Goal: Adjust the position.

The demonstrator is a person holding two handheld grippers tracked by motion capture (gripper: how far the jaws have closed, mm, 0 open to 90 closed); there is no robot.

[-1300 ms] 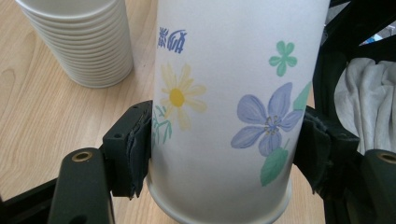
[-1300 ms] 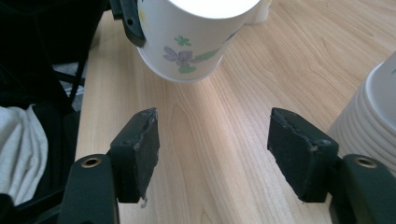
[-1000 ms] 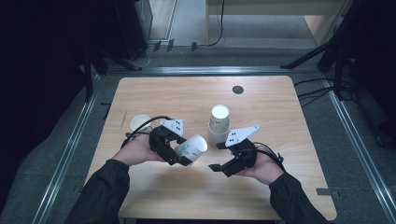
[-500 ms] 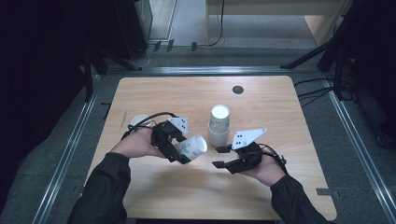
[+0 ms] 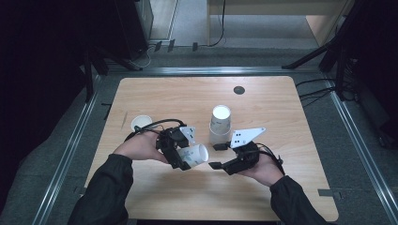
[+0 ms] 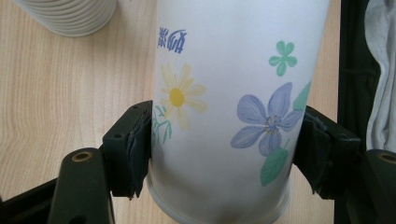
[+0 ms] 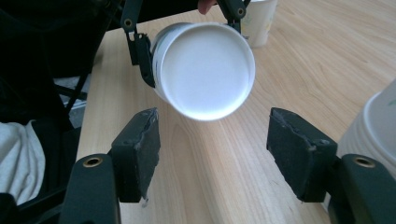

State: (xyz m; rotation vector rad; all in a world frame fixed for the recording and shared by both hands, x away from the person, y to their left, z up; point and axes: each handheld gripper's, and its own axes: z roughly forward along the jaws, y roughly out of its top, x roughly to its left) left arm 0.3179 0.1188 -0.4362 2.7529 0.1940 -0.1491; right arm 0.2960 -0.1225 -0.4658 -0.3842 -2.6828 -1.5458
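Observation:
A white paper cup [image 6: 224, 93] printed with flowers lies on its side above the table, and my left gripper [image 6: 224, 154] is shut on it near its narrow end. In the high view the cup [image 5: 195, 153] sits in the left gripper [image 5: 185, 157] with its wide end turned toward my right gripper [image 5: 216, 156]. That round end [image 7: 205, 70] faces the right gripper [image 7: 212, 154] a short way ahead. The right gripper's jaws have just been opening, and nothing is between them.
A stack of several upside-down paper cups [image 5: 219, 124] stands on the wooden table [image 5: 281, 108] just beyond the right gripper, at the right edge of its view [image 7: 373, 130]. A single cup [image 5: 141, 123] stands upright behind the left hand. A dark round hole [image 5: 239, 89] is near the far edge.
The left gripper has shifted a little with the cup. The right gripper's jaws stand closer together than a second ago. The stack and the single cup have not moved.

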